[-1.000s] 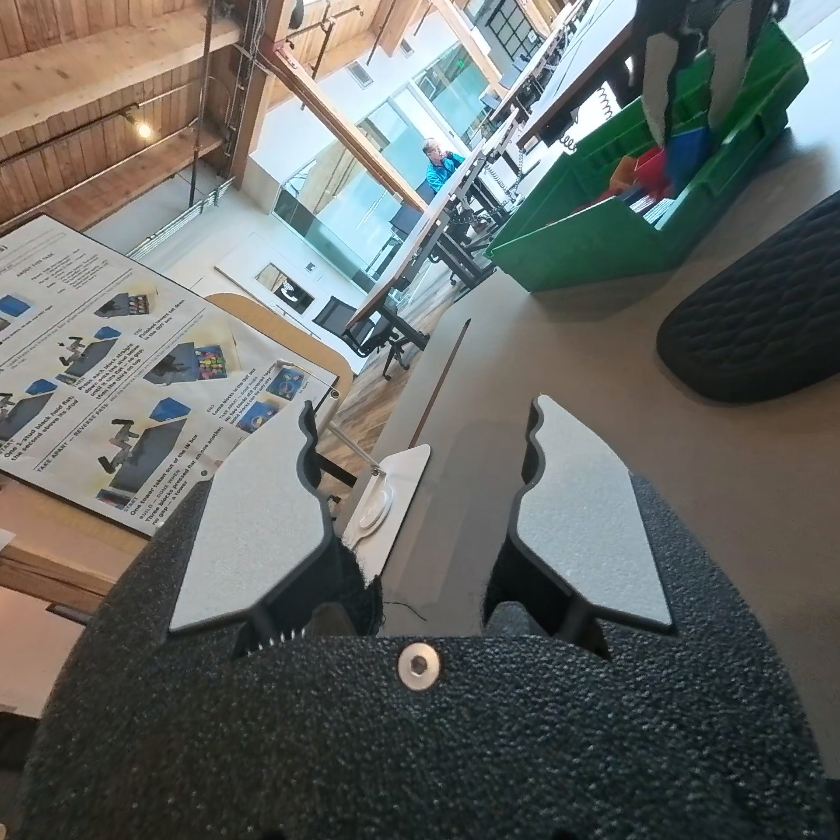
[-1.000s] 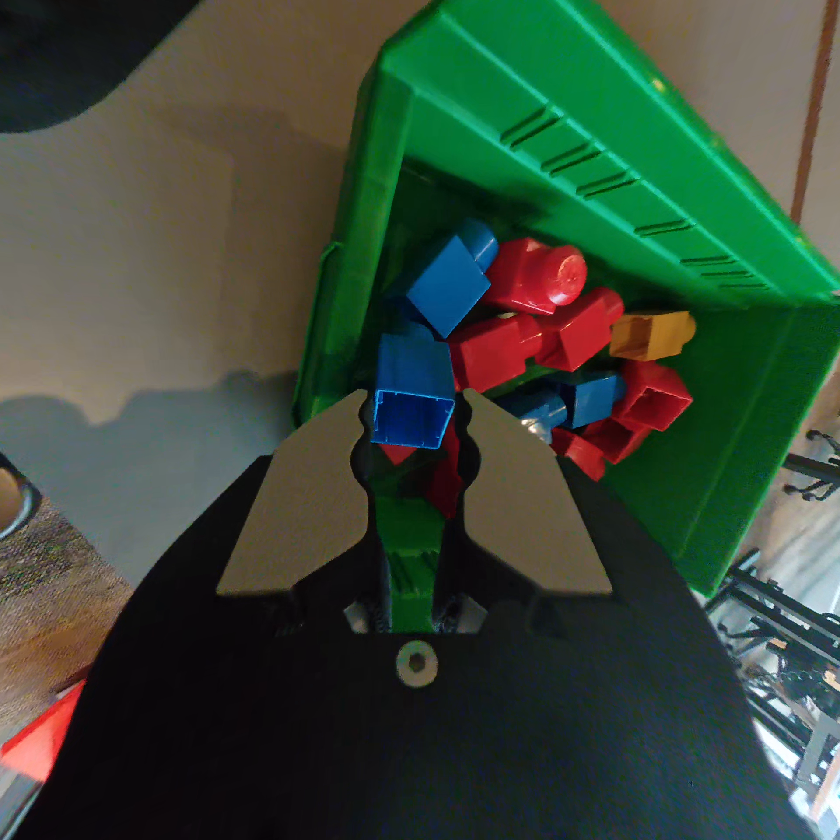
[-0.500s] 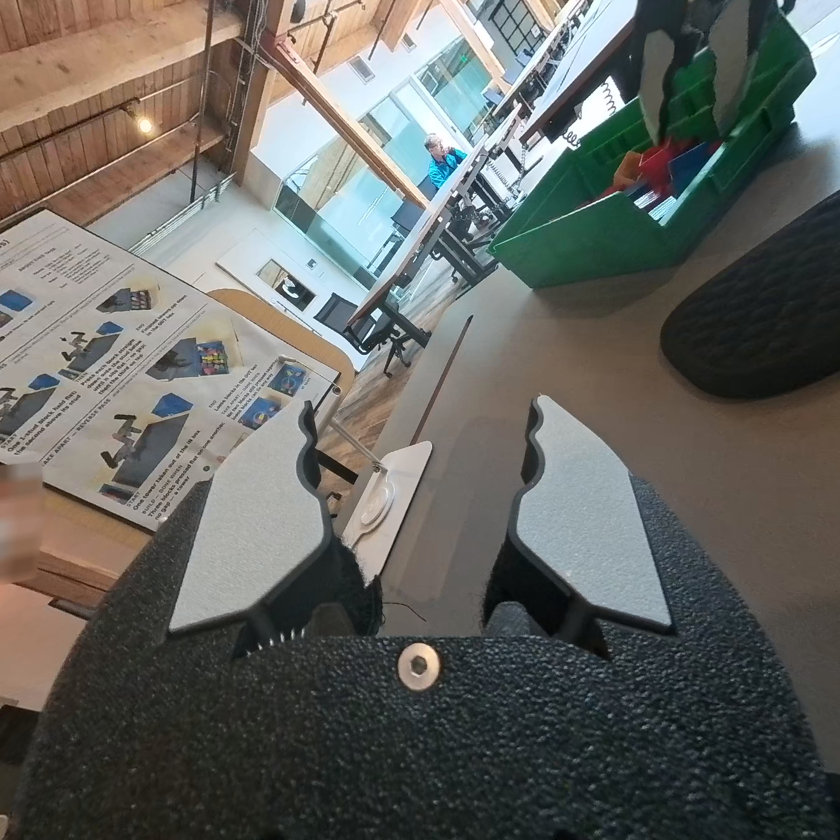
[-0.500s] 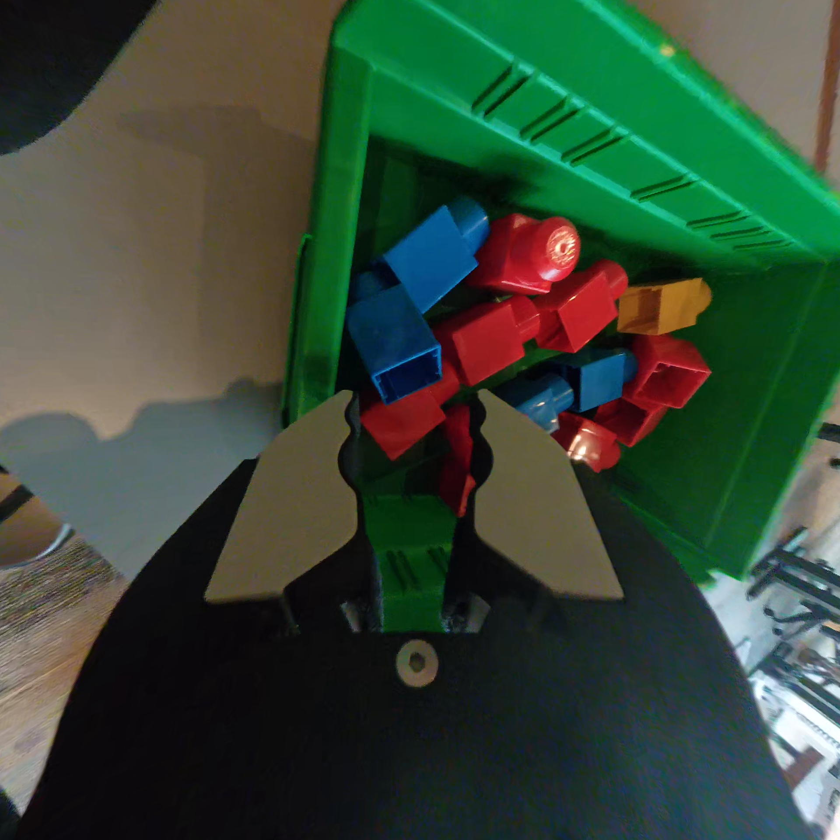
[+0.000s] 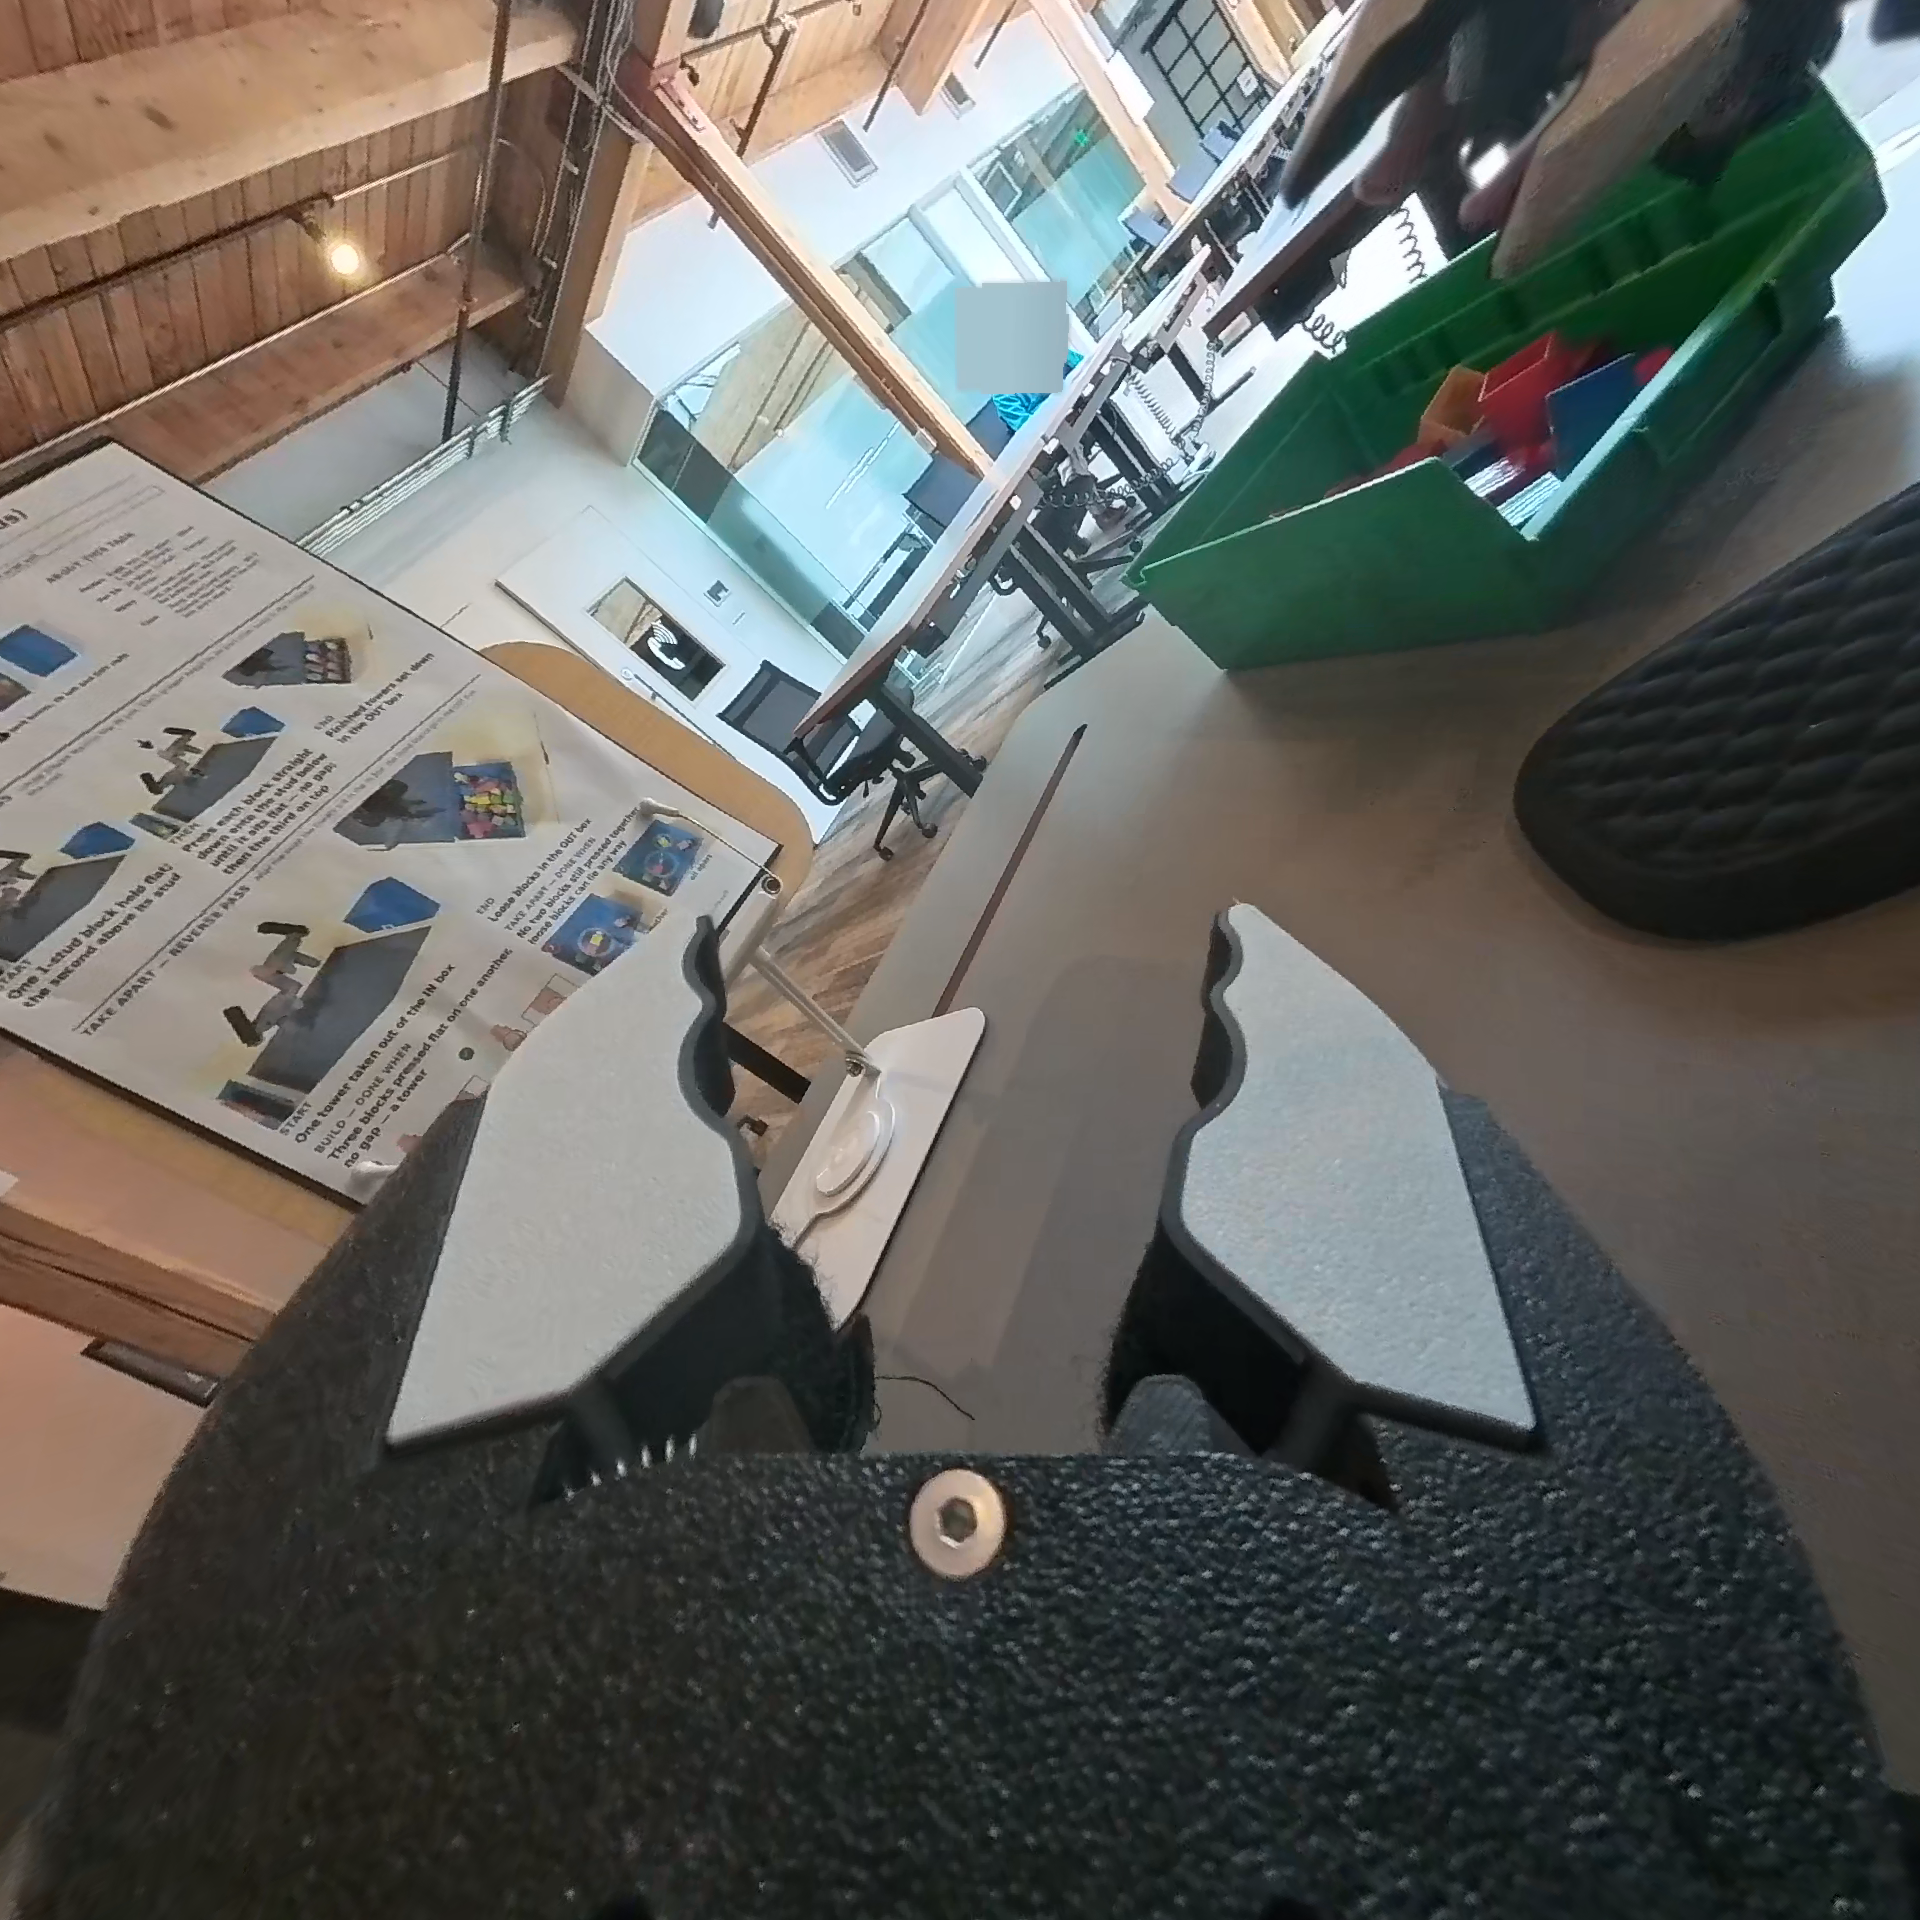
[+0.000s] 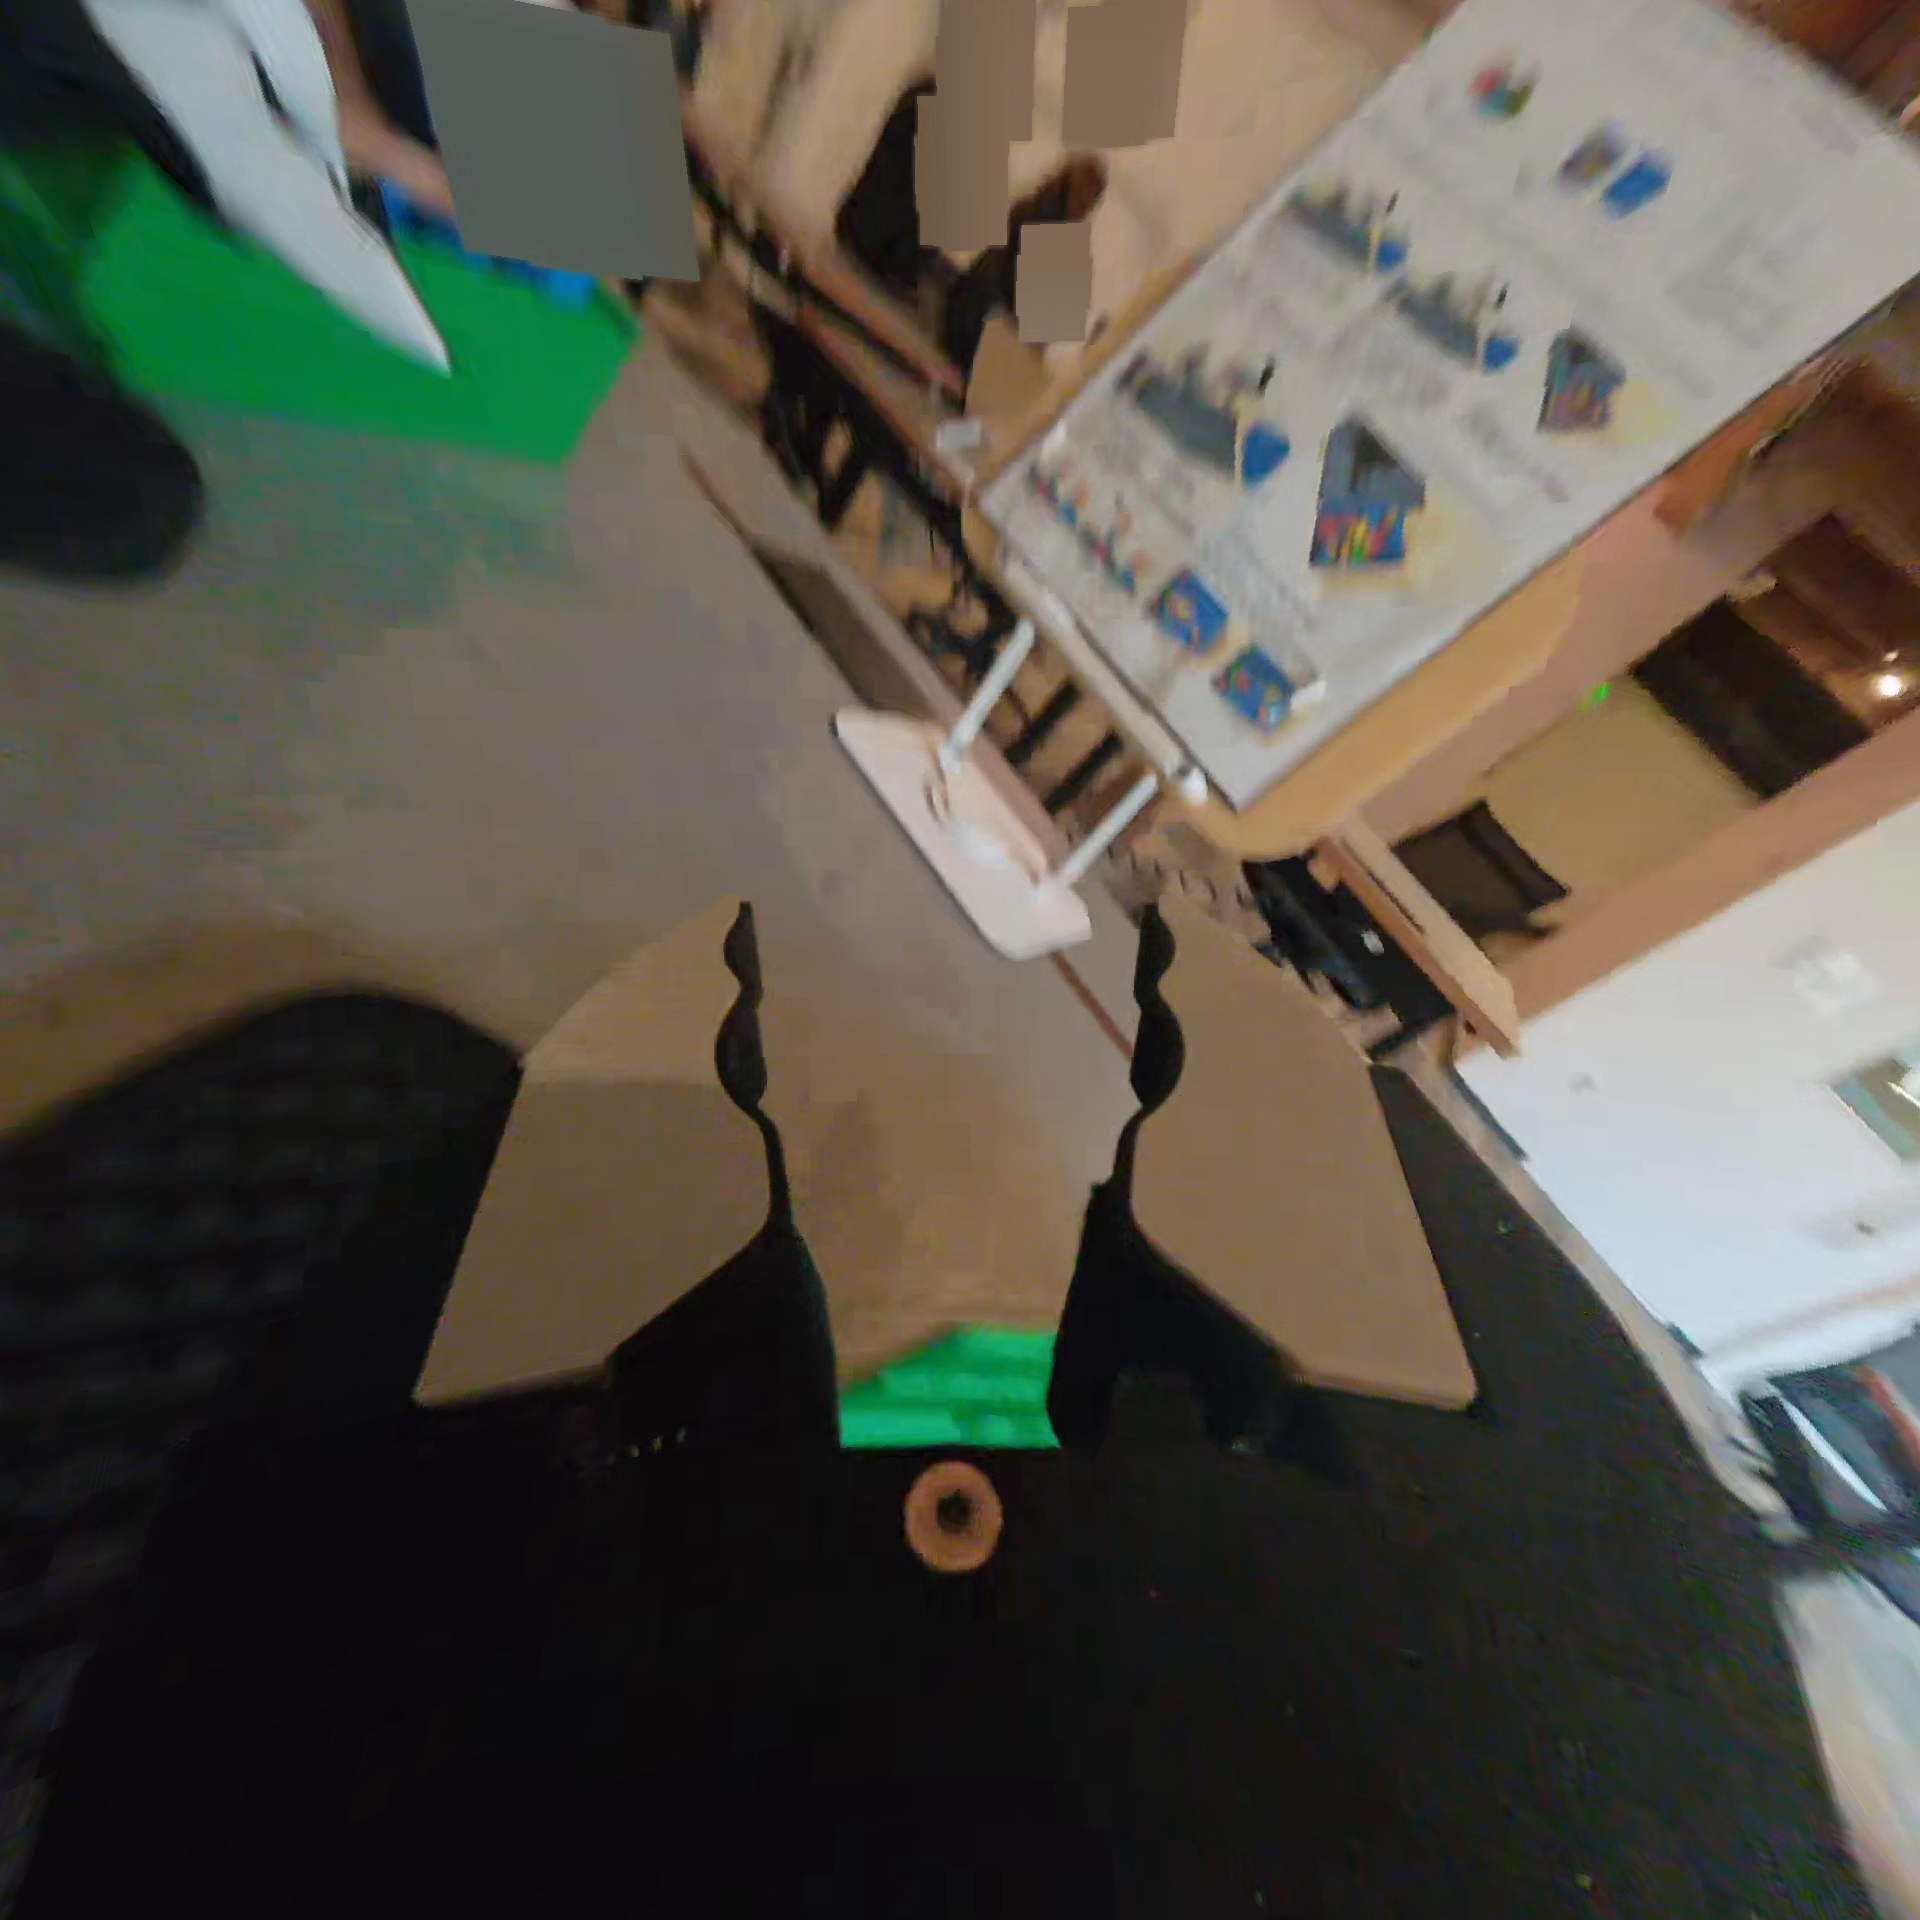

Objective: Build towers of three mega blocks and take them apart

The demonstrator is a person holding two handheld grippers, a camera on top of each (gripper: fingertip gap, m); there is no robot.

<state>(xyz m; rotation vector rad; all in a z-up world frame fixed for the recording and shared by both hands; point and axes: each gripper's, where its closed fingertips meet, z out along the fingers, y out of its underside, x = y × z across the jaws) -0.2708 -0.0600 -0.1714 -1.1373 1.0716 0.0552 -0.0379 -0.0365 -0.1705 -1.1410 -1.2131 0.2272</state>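
A green bin [image 5: 1382, 561] at the upper right of the left wrist view holds loose red [image 5: 1527, 379], blue [image 5: 1595, 405] and orange [image 5: 1455, 400] mega blocks. My left gripper [image 5: 961, 935] is open and empty, low over the grey table, well short of the bin. My right gripper [image 6: 945, 920] is open and empty. It also shows in the left wrist view [image 5: 1548, 156] as a blur above the bin's far end. A strip of green bin [image 6: 945, 1392] shows between its jaws. The right wrist view is motion-blurred.
A black textured mat [image 5: 1745, 790] lies right of my left gripper, before the bin. A poster board [image 5: 260, 779] stands on a white base [image 5: 894, 1112] at the table's edge. In the right wrist view a second green bin [image 6: 312, 353] sits at upper left.
The right gripper let go of the blue block into the bin, opened wider, then swung up and away toward the poster. The left gripper has stayed put.
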